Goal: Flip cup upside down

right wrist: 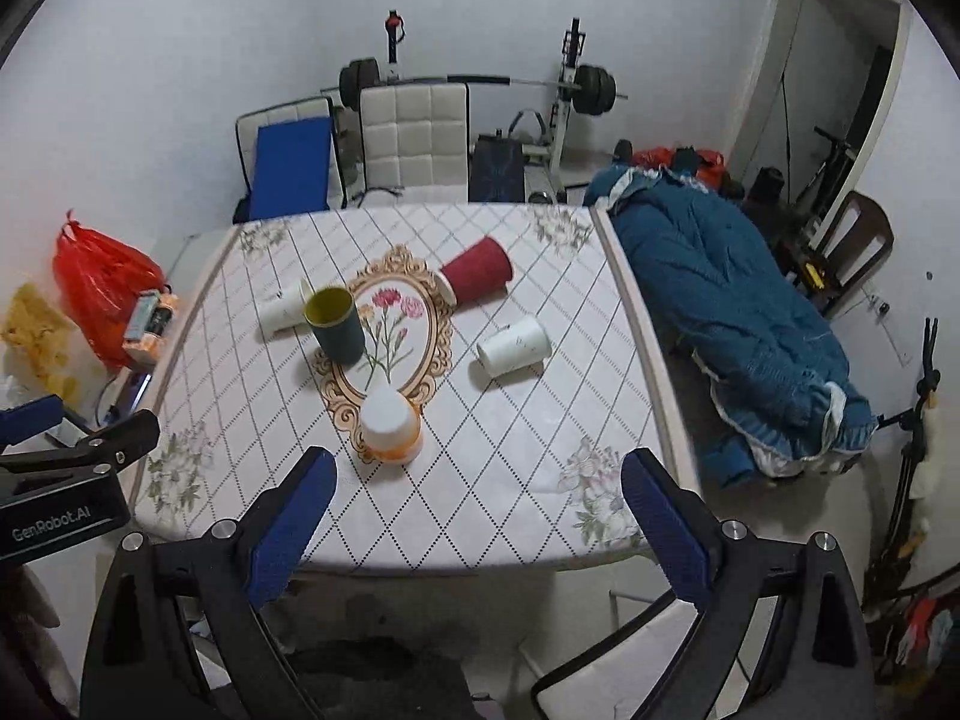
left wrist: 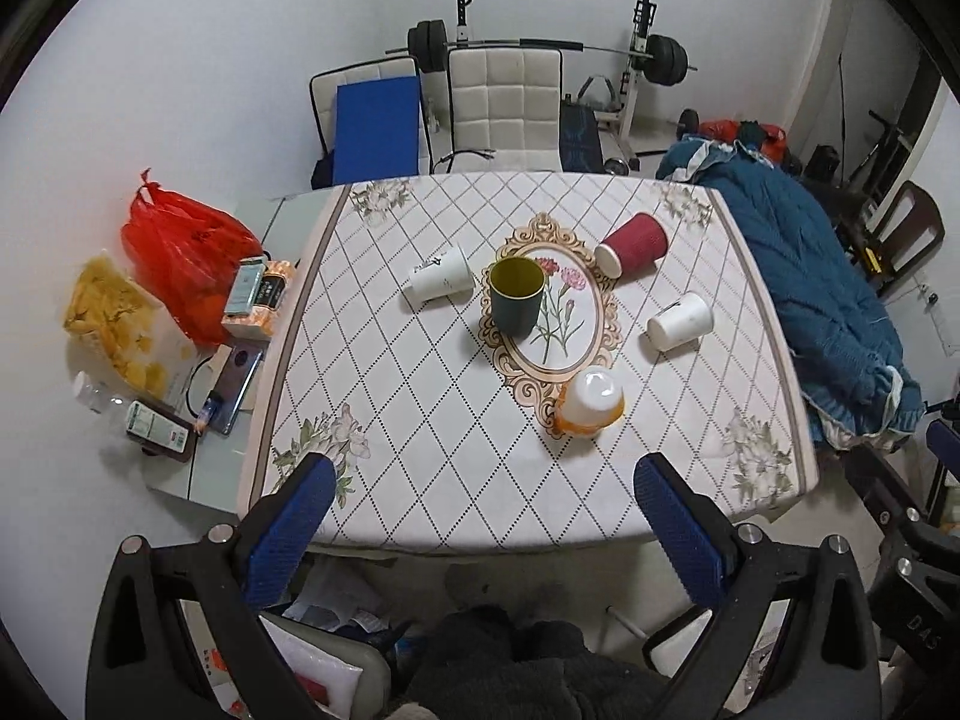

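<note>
On the patterned table point(left wrist: 420, 456) point(right wrist: 510, 480) stand and lie several cups. A dark green cup with a yellow inside point(left wrist: 515, 296) point(right wrist: 335, 324) stands upright near the middle. A white and orange cup point(left wrist: 591, 402) point(right wrist: 390, 425) stands upside down near the front. A red cup point(left wrist: 633, 243) point(right wrist: 477, 269) and two white cups point(left wrist: 438, 280) point(left wrist: 679, 321) point(right wrist: 515, 345) point(right wrist: 282, 311) lie on their sides. My left gripper point(left wrist: 483, 513) is open and empty above the table's front edge. My right gripper point(right wrist: 477, 510) is open and empty, also at the front edge.
A blue quilt point(left wrist: 804, 294) point(right wrist: 738, 324) lies right of the table. A red bag point(left wrist: 180, 264) point(right wrist: 102, 288), snacks and boxes sit on a low side table at left. White chairs point(left wrist: 504, 102) and a barbell rack point(right wrist: 564, 90) stand behind.
</note>
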`<state>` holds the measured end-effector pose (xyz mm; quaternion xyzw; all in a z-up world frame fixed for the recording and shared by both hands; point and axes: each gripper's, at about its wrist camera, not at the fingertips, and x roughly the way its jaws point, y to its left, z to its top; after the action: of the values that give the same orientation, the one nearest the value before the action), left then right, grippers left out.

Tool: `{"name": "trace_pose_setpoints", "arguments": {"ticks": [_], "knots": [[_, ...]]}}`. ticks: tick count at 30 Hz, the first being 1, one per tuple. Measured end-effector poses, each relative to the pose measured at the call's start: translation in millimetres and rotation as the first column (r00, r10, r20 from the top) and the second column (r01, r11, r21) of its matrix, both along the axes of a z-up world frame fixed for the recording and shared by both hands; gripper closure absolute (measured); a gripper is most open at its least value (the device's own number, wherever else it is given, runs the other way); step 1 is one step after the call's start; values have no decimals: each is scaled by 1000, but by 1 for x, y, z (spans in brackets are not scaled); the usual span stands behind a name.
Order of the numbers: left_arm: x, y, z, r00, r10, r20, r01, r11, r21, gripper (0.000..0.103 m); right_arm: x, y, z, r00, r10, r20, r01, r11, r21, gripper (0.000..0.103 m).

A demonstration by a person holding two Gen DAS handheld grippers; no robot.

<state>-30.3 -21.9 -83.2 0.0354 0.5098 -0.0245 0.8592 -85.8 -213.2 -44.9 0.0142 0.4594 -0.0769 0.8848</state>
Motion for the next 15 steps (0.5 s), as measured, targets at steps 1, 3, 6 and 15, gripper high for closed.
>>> {"name": "trace_pose_setpoints", "arguments": {"ticks": [1, 3, 6, 15], "knots": [[-3, -1, 5, 1000, 1, 0, -1, 1000, -3, 1, -5, -1, 7, 1000, 3, 6, -3, 1000, 0, 5], [-11, -2, 15, 1000, 0, 9, 1, 1000, -7, 1, -16, -1, 23, 1000, 6, 22, -6, 1000, -5, 5], [-21, -4, 28, 1000, -7, 18, 8, 1000, -13, 1, -29, -1, 41, 999, 16, 29, -16, 1000, 5, 5], [-42, -10, 49, 1000, -8, 29, 9, 1000, -23, 1, -51, -6, 74, 999, 16, 38, -17, 999, 37, 5]]}}
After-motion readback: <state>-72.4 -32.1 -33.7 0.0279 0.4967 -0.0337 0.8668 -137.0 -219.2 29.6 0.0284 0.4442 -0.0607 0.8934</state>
